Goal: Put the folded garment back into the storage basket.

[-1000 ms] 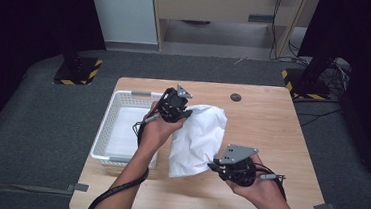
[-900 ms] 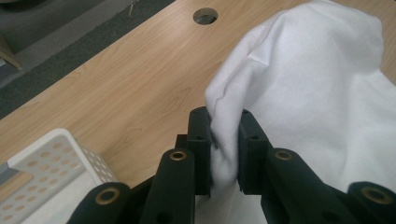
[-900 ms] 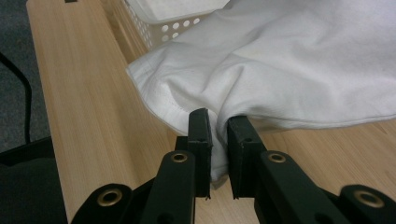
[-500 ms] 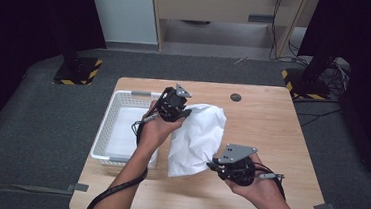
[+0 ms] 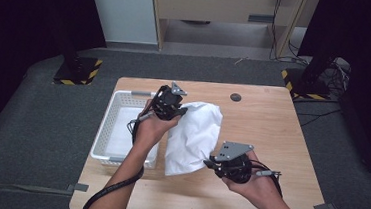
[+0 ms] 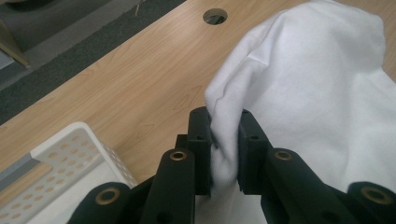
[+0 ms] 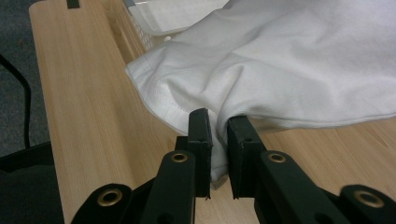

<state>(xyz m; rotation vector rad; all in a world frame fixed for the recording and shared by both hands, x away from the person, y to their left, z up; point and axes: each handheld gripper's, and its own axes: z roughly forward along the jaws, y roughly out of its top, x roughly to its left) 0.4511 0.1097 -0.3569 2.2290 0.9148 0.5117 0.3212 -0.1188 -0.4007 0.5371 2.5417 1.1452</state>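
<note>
High view: white basket (image 5: pixel 101 143) at the table's left, then the left gripper (image 5: pixel 177 113) clamped on the white cloth (image 5: pixel 193 137), right gripper (image 5: pixel 209 162) pinching its near edge. Cloth's held stretched over the table; next, I'd judge, a fold or laying flat.

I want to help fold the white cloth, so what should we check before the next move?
1. Left gripper shut on the white fabric cloth: ok.
2. Right gripper shut on the cloth's edge: ok.
3. Cloth clear of the white perforated plastic basket: ok in the high view.
4. Bare light wooden table beside the cloth for laying it down: ok.
5. Cloth hanging smooth between the fingers: not ok, it is bunched.
6. Which corners are held: cannot tell.
</note>
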